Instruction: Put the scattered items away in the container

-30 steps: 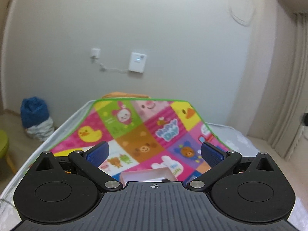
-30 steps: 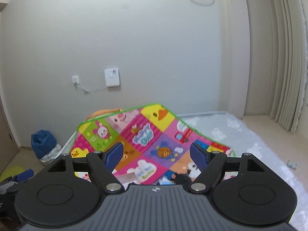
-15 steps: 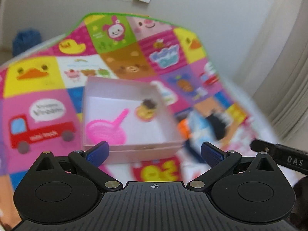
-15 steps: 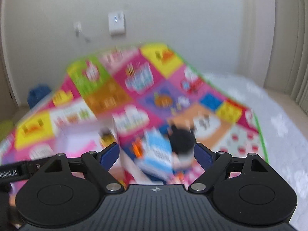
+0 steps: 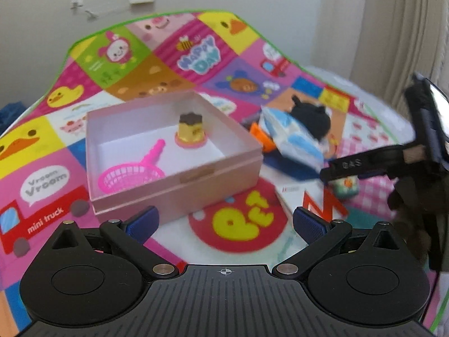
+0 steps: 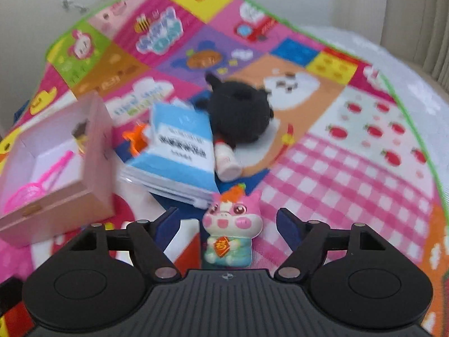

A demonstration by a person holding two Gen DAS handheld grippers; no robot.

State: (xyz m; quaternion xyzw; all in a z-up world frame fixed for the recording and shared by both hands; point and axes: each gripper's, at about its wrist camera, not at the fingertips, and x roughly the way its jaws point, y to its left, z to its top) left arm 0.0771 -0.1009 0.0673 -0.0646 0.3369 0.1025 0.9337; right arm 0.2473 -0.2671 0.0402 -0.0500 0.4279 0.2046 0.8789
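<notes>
On the patchwork play mat [image 5: 196, 64] spread over the bed sits an open pink box [image 5: 174, 177]. Inside it lie a pink toy strainer [image 5: 132, 174] and a small pudding toy [image 5: 190, 132] on a pink saucer, the pudding toward the far wall, the strainer nearer the front.

Just right of the box a blue-and-white packet [image 6: 179, 146] rests on a stack of flat things, with an orange toy [image 6: 137, 137] poking out at its left edge. A black plush [image 6: 238, 112] lies behind the packet, touching it, and a small white bottle [image 6: 227, 160] lies beside the packet's right edge.

Nearest the right tongs [image 6: 227, 224] stands a pink pig figurine [image 6: 230, 224], upright on the mat. The tongs' 2 blue pads are spread either side of it, clear gaps showing on both sides; the jaws have just been closing but do not press on it.

The left tongs [image 5: 224, 221] hang spread with nothing between them, low over the mat in front of the box's near wall.
</notes>
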